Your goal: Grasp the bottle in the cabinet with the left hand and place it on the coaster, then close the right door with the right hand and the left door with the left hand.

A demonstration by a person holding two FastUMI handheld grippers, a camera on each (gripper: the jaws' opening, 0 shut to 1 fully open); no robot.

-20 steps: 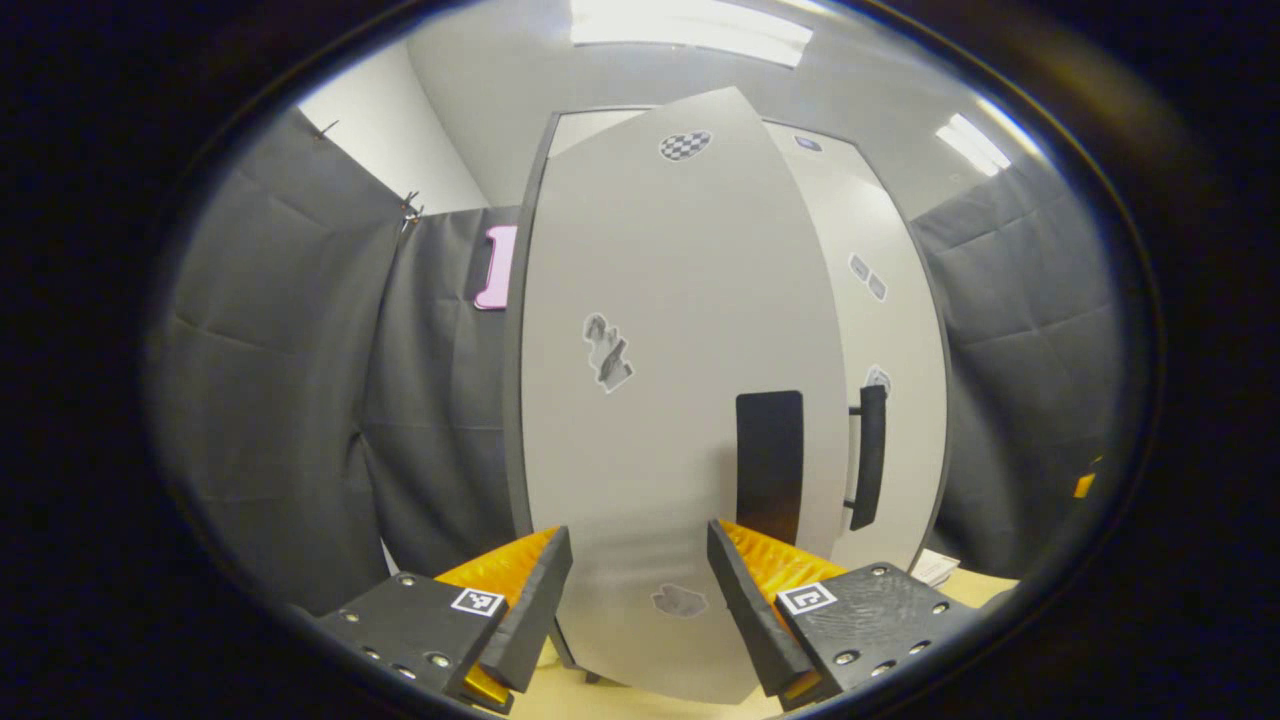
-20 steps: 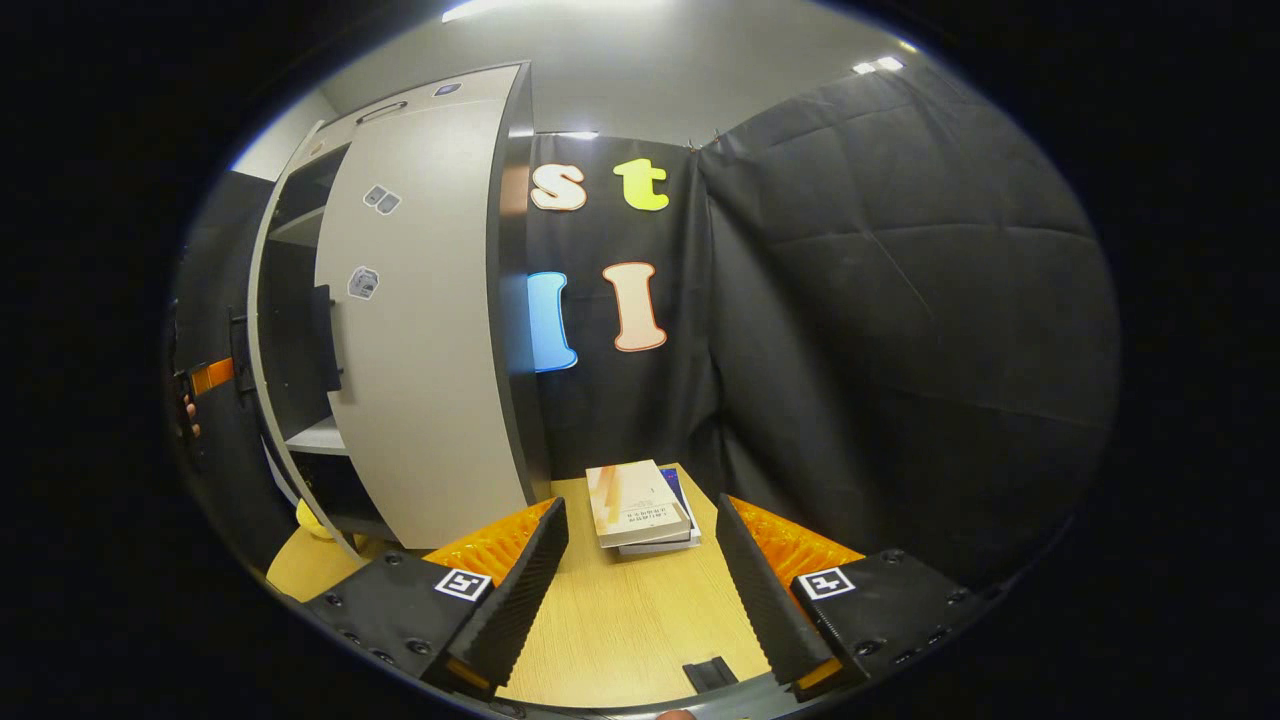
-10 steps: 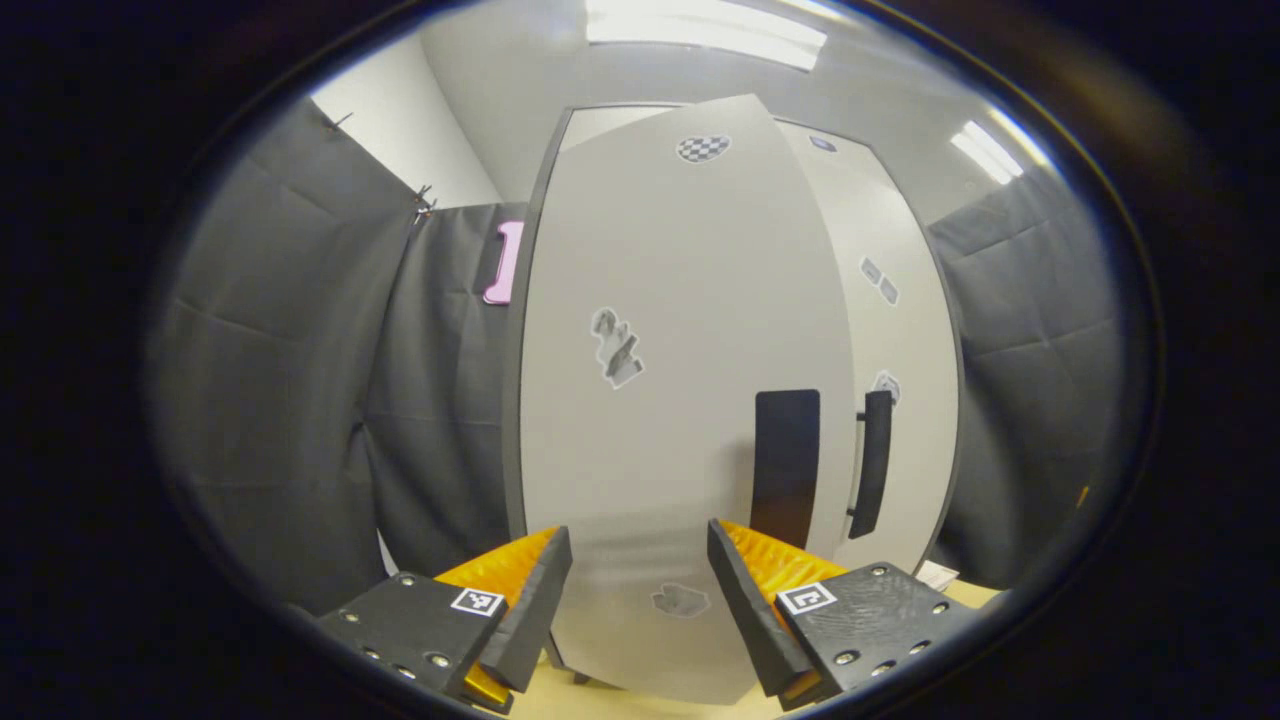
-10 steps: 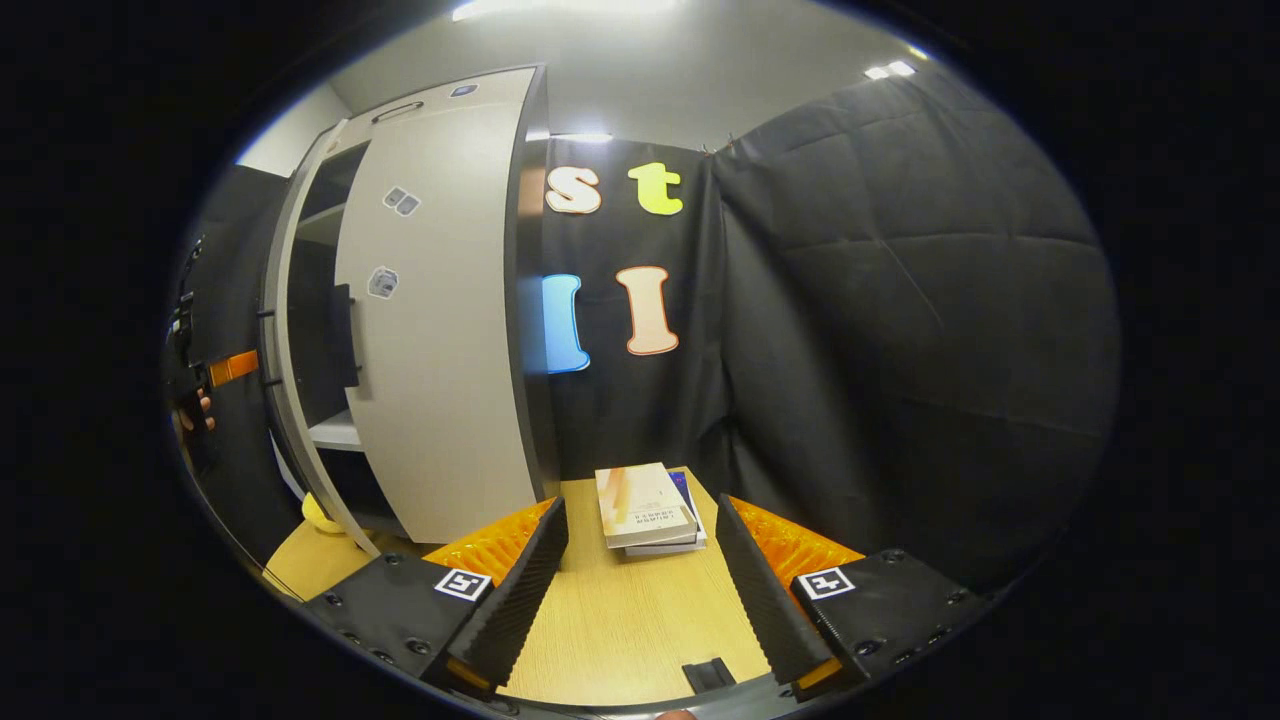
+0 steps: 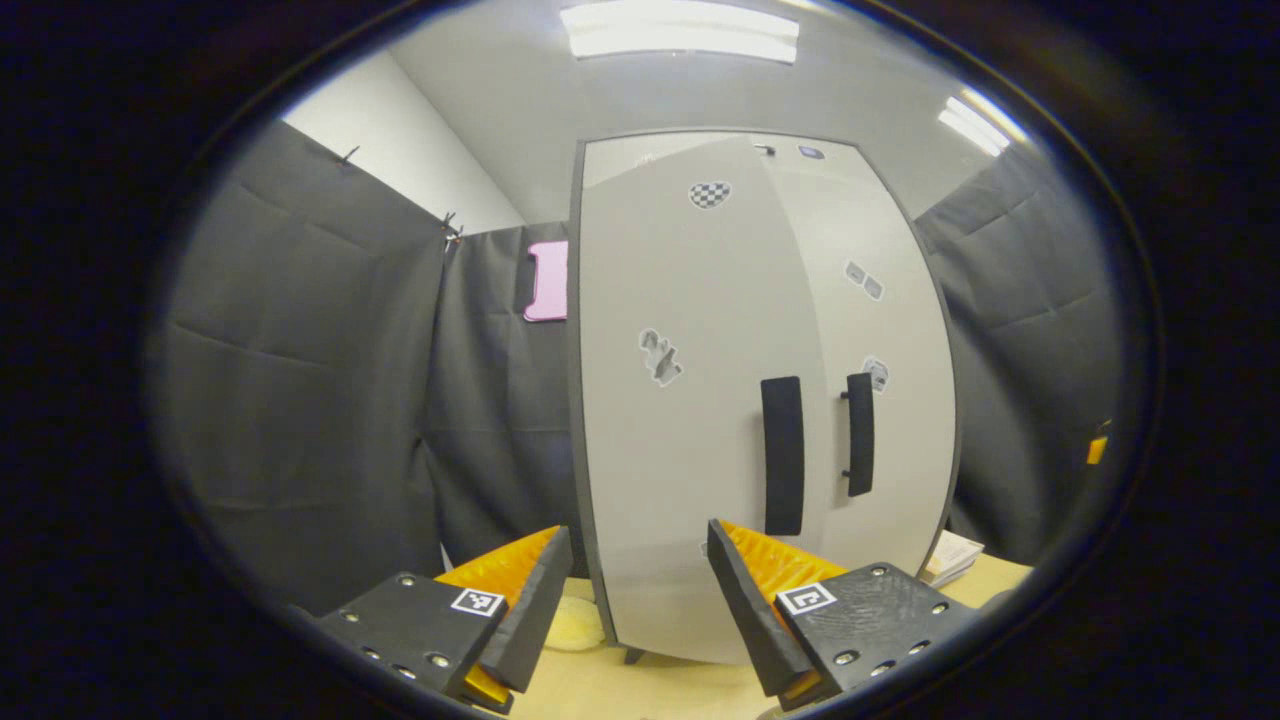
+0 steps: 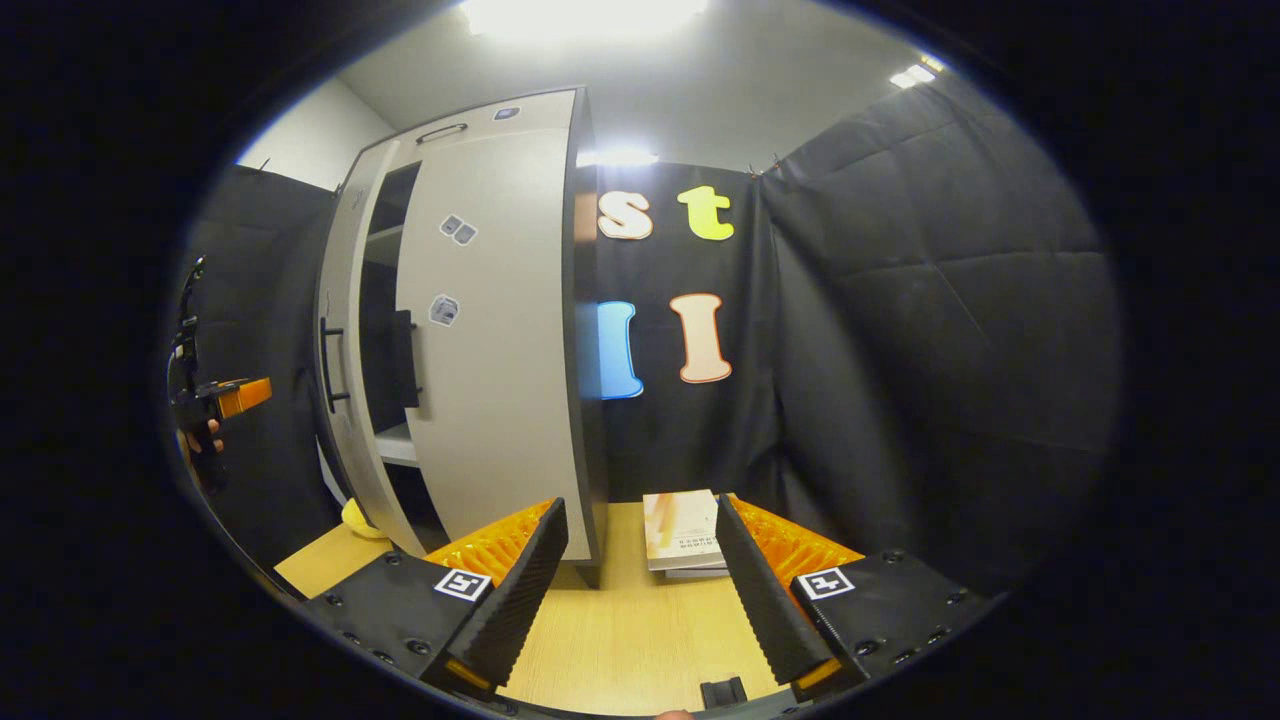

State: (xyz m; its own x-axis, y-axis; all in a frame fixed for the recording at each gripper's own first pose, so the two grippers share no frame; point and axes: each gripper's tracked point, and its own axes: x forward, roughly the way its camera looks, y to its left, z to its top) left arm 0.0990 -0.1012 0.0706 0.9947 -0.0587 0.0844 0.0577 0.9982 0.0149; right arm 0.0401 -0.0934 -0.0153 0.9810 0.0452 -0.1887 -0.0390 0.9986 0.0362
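The cabinet (image 5: 700, 420) doors look smooth and matt (grey laminate, black matt handles (image 5: 783, 455)); the table (image 6: 620, 630) shows pale wood grain.

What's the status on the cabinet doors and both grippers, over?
Left gripper open, holding nothing, facing the left door. Right gripper open, holding nothing, over the table. Right door shut; left door ajar. Nothing blocking it.
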